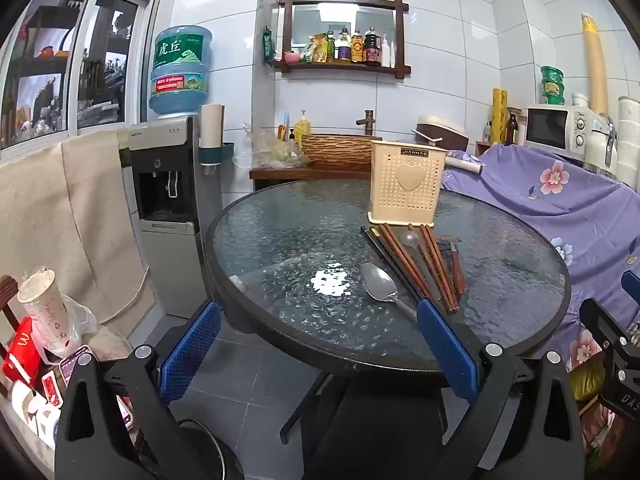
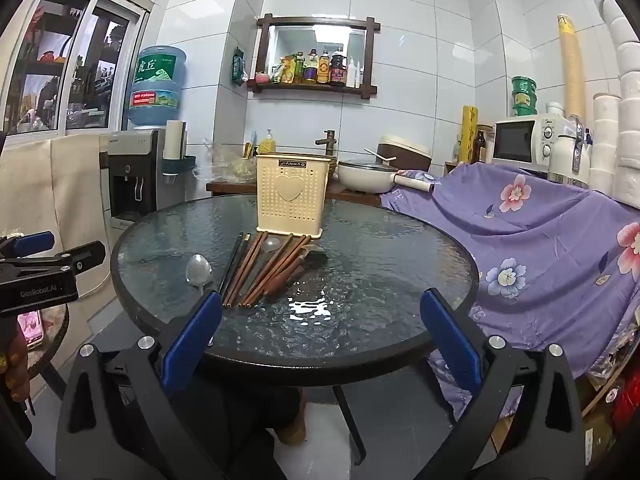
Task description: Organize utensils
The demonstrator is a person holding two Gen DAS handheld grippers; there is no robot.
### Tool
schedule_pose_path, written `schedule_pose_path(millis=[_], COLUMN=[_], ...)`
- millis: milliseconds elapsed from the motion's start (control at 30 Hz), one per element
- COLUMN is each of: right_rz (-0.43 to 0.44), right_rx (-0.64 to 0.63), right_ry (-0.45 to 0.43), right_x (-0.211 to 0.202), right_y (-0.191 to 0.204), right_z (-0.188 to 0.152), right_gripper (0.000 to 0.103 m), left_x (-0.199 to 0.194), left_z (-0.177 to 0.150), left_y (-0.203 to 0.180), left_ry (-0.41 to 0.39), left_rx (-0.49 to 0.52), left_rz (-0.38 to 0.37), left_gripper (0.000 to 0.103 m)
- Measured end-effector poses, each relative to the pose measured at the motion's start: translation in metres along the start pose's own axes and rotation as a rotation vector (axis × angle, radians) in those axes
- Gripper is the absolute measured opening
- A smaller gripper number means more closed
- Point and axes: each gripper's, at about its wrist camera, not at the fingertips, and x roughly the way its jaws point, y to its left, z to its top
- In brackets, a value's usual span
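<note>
A cream perforated utensil holder (image 1: pixel 406 184) (image 2: pixel 291 196) with a heart on its front stands upright on the round glass table (image 1: pixel 280 248) (image 2: pixel 380 256). In front of it lie several brown chopsticks (image 1: pixel 424 264) (image 2: pixel 264 270), a dark pair of chopsticks (image 2: pixel 232 264), a metal spoon (image 1: pixel 380 282) (image 2: pixel 199 270), a clear spoon (image 1: pixel 410 238) (image 2: pixel 272 245) and a brown-handled utensil (image 1: pixel 456 266) (image 2: pixel 288 276). My left gripper (image 1: pixel 320 344) hangs open before the table's near edge, left of the utensils. My right gripper (image 2: pixel 320 336) is open over the near edge, nothing between its blue pads.
A water dispenser (image 1: pixel 168 208) stands left of the table. A purple flowered cloth (image 2: pixel 540 240) covers the furniture on the right, with a microwave (image 2: pixel 524 140) behind. A wooden counter with a pan (image 2: pixel 368 176) sits behind the table. Cups and bags (image 1: pixel 44 320) crowd the lower left.
</note>
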Motion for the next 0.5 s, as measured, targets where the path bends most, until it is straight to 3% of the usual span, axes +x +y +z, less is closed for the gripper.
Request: schedule_pose_path(millis=[500], right_rz=[0.002], right_rx=[0.010], right_ry=[0.000], right_x=[0.0022], right_y=[0.0002], right_z=[-0.0027], right_gripper=[0.098], left_x=[0.0012], left_z=[0.0053], left_y=[-0.0047], left_ry=[0.005], left_rx=[-0.006], left_rz=[0.014], left_gripper=[0.097])
